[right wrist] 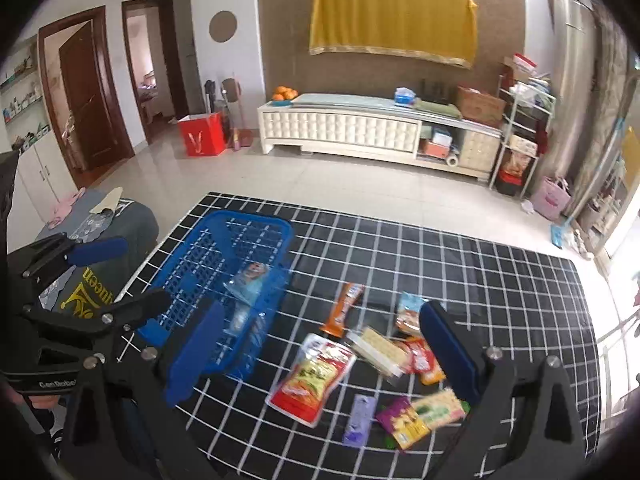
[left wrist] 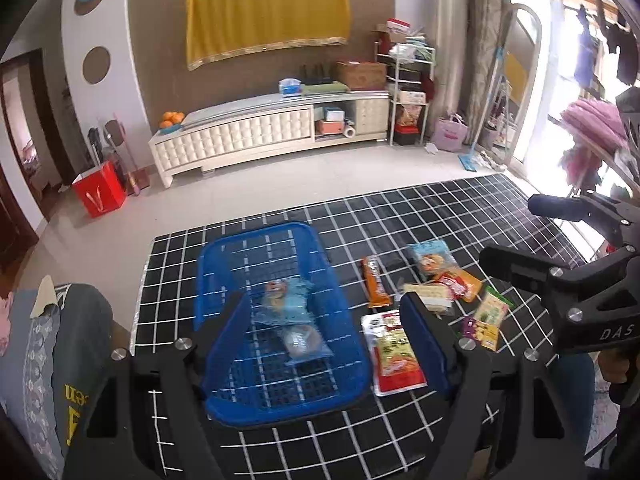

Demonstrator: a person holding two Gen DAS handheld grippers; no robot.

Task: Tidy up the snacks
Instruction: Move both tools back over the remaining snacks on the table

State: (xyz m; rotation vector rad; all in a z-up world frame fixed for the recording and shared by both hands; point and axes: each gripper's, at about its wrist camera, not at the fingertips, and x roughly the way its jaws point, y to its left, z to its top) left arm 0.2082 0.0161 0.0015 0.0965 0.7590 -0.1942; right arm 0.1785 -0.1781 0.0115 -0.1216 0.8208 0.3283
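Both tongs gape empty; drop your right tongs (right wrist: pixel 320 364) squarely over the red pouch (right wrist: pixel 312 376), then basket (right wrist: pixel 256 220) it.

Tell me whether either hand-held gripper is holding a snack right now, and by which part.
Nothing is held. The left hand-held gripper and right hand-held gripper are both open and empty above the table.

Snack packets (left wrist: pixel 396 350) right of basket (left wrist: pixel 224 256)
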